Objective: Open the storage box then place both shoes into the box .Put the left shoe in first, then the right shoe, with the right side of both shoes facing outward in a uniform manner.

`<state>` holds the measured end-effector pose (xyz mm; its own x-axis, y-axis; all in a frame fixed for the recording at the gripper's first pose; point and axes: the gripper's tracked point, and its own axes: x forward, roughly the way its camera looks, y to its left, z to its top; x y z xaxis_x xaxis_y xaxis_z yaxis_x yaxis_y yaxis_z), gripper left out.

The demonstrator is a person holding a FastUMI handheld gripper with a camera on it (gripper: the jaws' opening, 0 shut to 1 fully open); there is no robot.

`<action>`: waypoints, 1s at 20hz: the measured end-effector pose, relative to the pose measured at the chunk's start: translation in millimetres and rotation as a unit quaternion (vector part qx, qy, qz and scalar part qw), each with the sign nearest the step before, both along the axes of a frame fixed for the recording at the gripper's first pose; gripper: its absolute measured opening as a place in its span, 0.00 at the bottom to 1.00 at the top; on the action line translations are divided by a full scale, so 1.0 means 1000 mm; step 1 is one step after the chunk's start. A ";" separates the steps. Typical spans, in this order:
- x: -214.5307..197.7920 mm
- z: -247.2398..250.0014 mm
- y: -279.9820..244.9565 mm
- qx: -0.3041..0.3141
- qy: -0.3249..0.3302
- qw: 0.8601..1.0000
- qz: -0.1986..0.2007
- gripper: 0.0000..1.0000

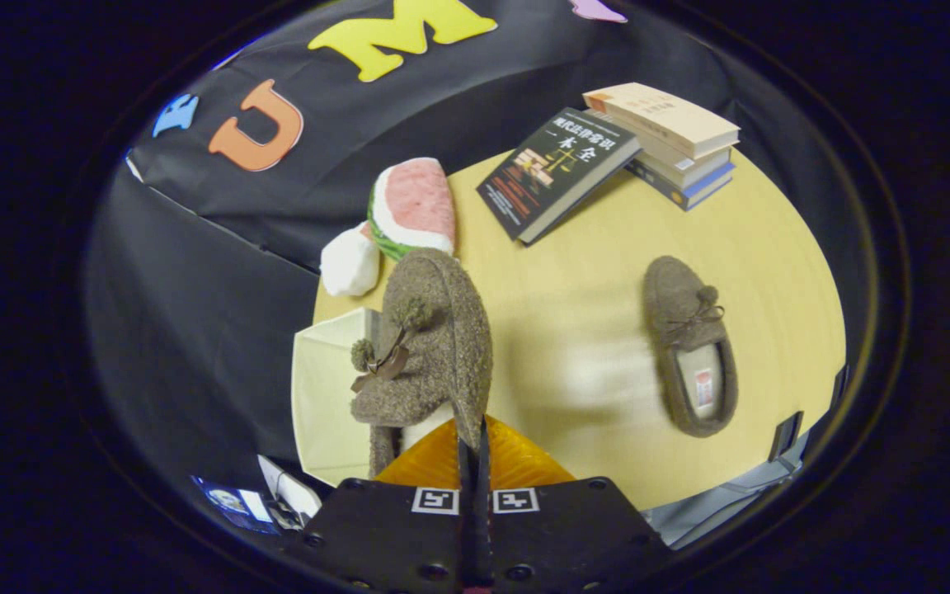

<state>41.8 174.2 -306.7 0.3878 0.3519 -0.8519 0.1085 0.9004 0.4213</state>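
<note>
My gripper (pixel 473 437) is shut on the rim of a brown fuzzy shoe (pixel 434 346) with a pompom bow, holding it raised and turned on its side. The shoe hangs over the open cream storage box (pixel 322 396) at the table's left edge, partly hiding the box's inside. The other brown shoe (pixel 689 346) lies flat on the table to the right of the fingers, toe pointing away, its pale insole showing.
On the round wooden table (pixel 590 272), a dark book (pixel 553 169) leans on a stack of books (pixel 673 140) at the back. A watermelon-slice plush (pixel 413 206) and a white plush (pixel 350 262) sit behind the box. An orange object (pixel 516 466) lies just under the fingers.
</note>
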 end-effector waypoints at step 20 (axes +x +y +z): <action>0.008 -0.101 0.227 -0.100 0.066 0.992 0.048 0.01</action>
